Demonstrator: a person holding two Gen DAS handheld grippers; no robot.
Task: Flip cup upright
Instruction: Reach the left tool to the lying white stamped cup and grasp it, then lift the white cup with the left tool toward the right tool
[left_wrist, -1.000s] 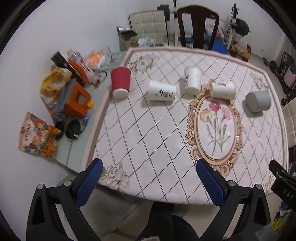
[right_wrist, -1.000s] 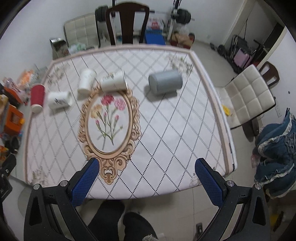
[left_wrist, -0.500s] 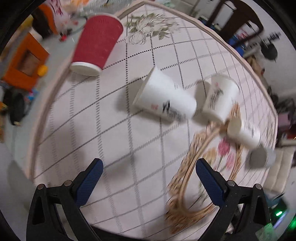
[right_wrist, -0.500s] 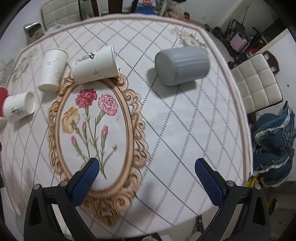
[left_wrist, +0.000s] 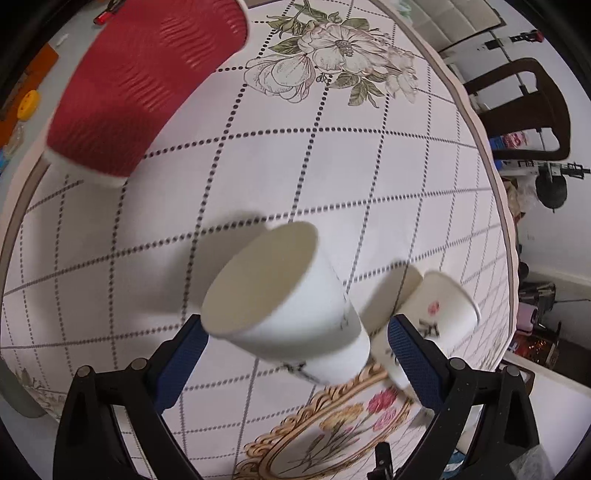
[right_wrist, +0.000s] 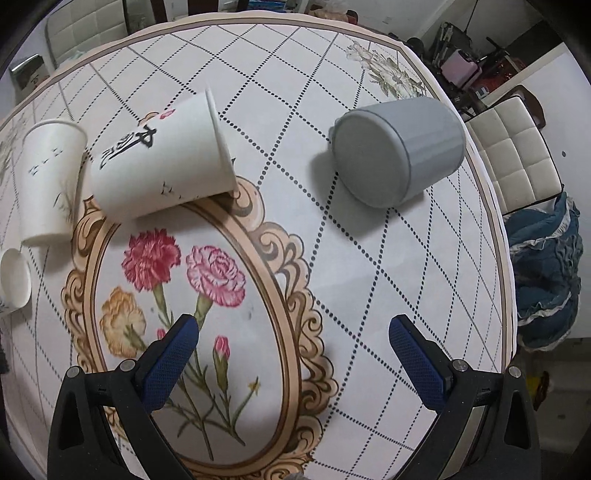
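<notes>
In the left wrist view a white paper cup (left_wrist: 291, 306) lies on its side, mouth towards me, between the open blue fingers of my left gripper (left_wrist: 295, 343); the pads do not touch it. A red ribbed cup (left_wrist: 144, 85) stands upside down at the upper left. Another white cup (left_wrist: 428, 321) lies behind the right finger. In the right wrist view my right gripper (right_wrist: 291, 347) is open and empty above the flower oval. A white cup with black writing (right_wrist: 162, 162) lies on its side ahead left. A grey cup (right_wrist: 399, 147) lies on its side ahead right.
The table (right_wrist: 369, 295) has a diamond-patterned cloth with a flower medallion. A further white cup (right_wrist: 48, 184) stands upside down at the left, and another cup's rim (right_wrist: 13, 284) shows at the left edge. A white padded chair (right_wrist: 517, 147) and blue cloth (right_wrist: 543, 273) sit right of the table.
Both grippers have moved forward and down towards the table. The left one now has the lying white cup between its open fingers. The right one is closer to the written cup and grey cup.
</notes>
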